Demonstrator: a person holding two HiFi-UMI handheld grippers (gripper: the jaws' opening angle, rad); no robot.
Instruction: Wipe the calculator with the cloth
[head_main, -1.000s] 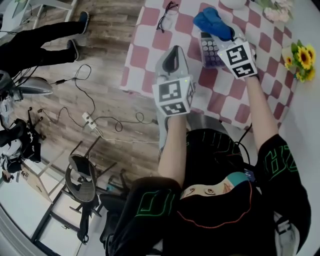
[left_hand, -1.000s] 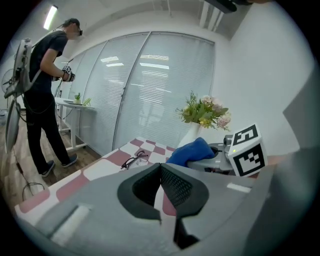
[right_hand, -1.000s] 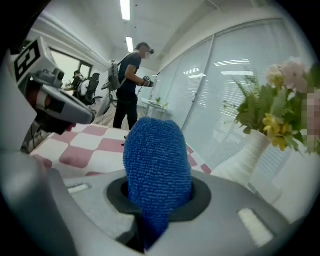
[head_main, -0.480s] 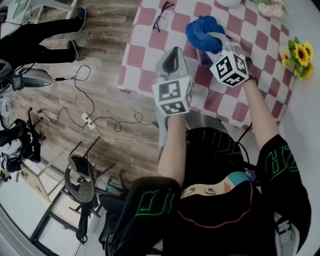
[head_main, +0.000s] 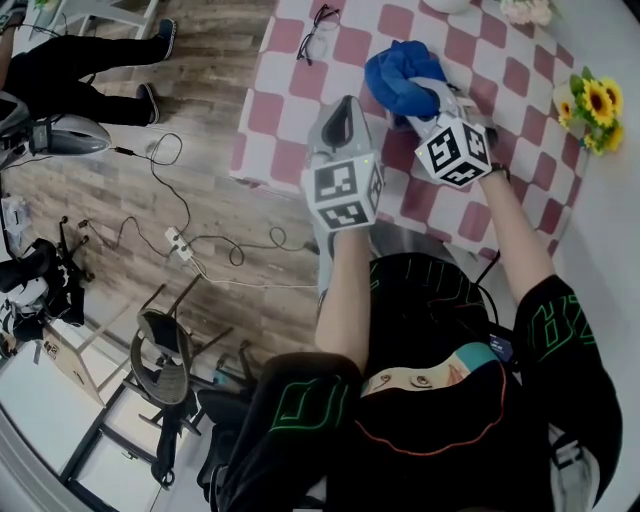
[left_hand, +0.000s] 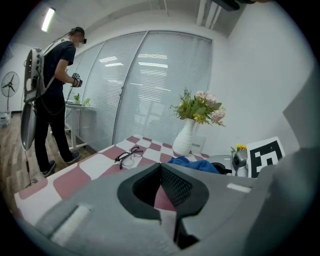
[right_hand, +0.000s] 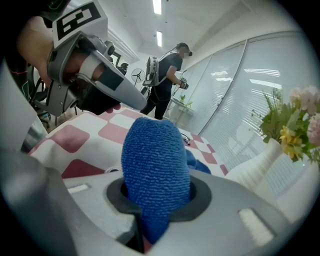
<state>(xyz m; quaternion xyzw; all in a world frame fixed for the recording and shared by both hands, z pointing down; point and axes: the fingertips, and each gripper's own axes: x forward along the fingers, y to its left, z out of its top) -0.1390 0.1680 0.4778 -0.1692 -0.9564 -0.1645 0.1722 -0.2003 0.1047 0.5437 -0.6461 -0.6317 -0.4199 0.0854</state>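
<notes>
Tongs report: the right tongs (right_hand: 150, 215) are clamped on a thick fold of the blue cloth (right_hand: 155, 165), and the bundle bulges up out of the jaws, with more spilling beyond them. Over to the left tongs (left_hand: 161, 181): jaws together, nothing between them, hovering over the near part of the bench (head_main: 290, 100), just beside the right pair. The cloth looks like soft, nubby towel stuff, light and floppy, so I'd judge that a pinch across a bunched fold is the way to hold it. A loose corner would likely drag and slip free. The calculator? In the head view it hides under the blue bundle and the right tongs, so I can't place it exactly. I'd expect it to be light, stiff and apt to skate on the checked cover, so bracing one edge with the free tongs looks wise. Further out are the glasses (head_main: 318, 30) at the far left and a white vase (left_hand: 184, 140) of flowers beyond.
</notes>
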